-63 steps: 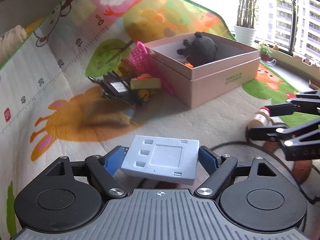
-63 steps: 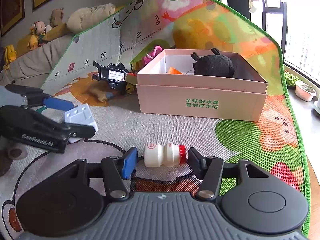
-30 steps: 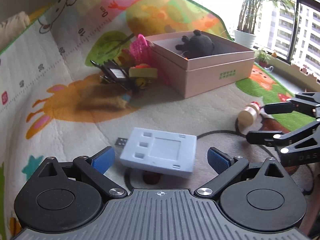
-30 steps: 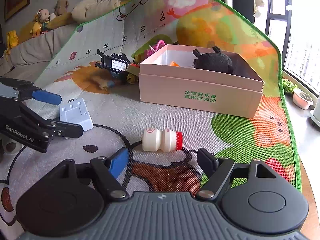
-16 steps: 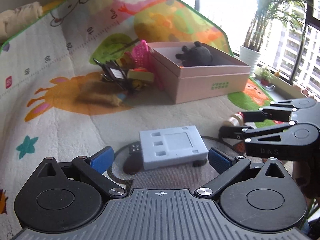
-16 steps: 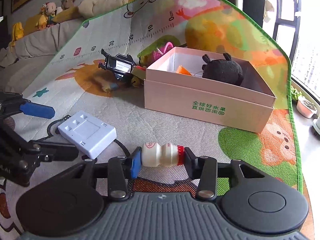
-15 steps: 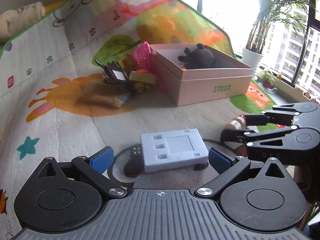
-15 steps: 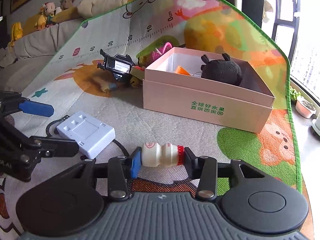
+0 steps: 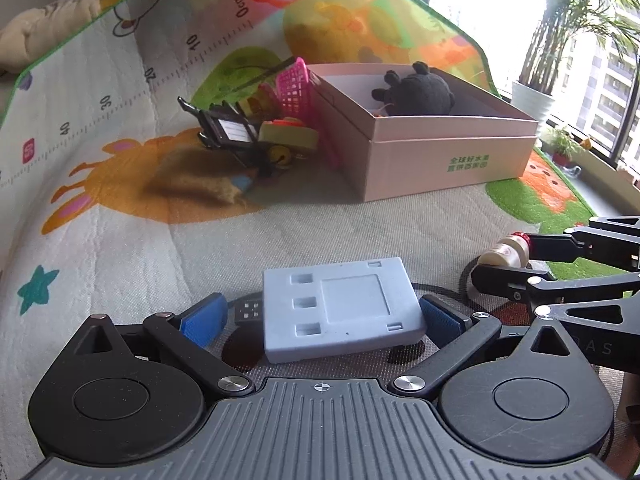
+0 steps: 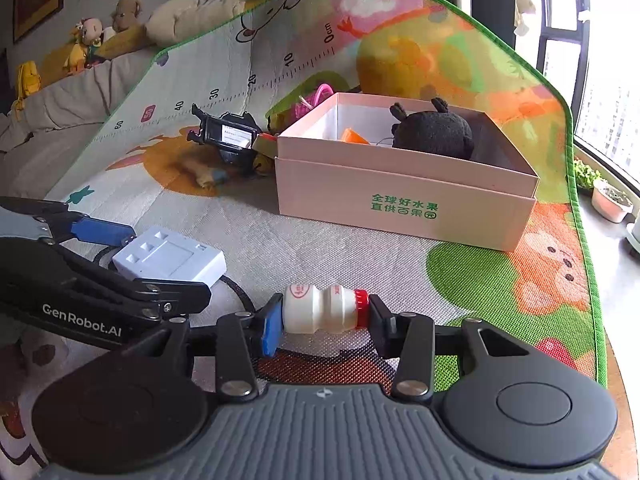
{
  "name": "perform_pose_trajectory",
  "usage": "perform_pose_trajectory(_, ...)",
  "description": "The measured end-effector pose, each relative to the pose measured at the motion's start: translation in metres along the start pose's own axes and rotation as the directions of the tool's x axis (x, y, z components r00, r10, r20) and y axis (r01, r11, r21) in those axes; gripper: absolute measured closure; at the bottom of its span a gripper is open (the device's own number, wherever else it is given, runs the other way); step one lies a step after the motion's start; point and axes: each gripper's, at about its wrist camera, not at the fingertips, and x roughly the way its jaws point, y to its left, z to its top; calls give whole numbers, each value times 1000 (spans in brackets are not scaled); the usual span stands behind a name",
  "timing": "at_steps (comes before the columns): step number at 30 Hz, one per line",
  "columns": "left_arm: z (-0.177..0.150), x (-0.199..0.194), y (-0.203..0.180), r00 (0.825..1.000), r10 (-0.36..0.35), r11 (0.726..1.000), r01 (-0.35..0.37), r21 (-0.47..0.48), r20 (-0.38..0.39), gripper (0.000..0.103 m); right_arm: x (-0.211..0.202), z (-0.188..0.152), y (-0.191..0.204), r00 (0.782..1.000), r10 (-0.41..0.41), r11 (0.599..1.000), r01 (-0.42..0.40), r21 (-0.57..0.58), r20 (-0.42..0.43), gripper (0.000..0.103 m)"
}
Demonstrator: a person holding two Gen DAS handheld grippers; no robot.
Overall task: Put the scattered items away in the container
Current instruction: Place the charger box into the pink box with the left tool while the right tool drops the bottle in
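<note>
The right gripper (image 10: 322,318) is clamped end to end on the bottle (image 10: 320,309), which lies on its side on the mat (image 10: 460,280) in front of the box (image 10: 404,200). The left gripper (image 9: 320,316) stands apart around the white block (image 9: 340,308); its right pad seems to touch the block, the left pad is clear.

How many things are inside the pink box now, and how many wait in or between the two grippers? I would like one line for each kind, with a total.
Black plush toy in the pink box: 1
Orange item in the box: 1
Small drink bottle, clamped in the right gripper: 1
Pale blue flat case, between the open fingers of the left gripper: 1
Total: 4
</note>
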Motion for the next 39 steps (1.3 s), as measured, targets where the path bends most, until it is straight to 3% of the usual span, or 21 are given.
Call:
perform_pose_trajectory(3,0,-2,-2,1000,-7,1000,7,24,5,6,-3,-1,0,1000,-16,1000,16,2,-1,60)
perform_pose_trajectory(14,-5,-25,-12,996,-81,992,79,100,20,6,-29,-1,-7,999,-37,999,37,0,5,60)
perform_pose_trajectory(25,27,-35,-42,984,-155,964,133,230,82,6,-55,10,-21,999,-38,999,38,-10,9,60)
perform_pose_trajectory(33,73,-38,-50,948,-251,933,183,309,195,6,-77,51,-60,999,15,995,-19,97,46,60)
perform_pose_trajectory(39,133,-10,-47,901,-245,948,145,285,358,6,-59,131,-77,986,-4,995,-13,101,168,58)
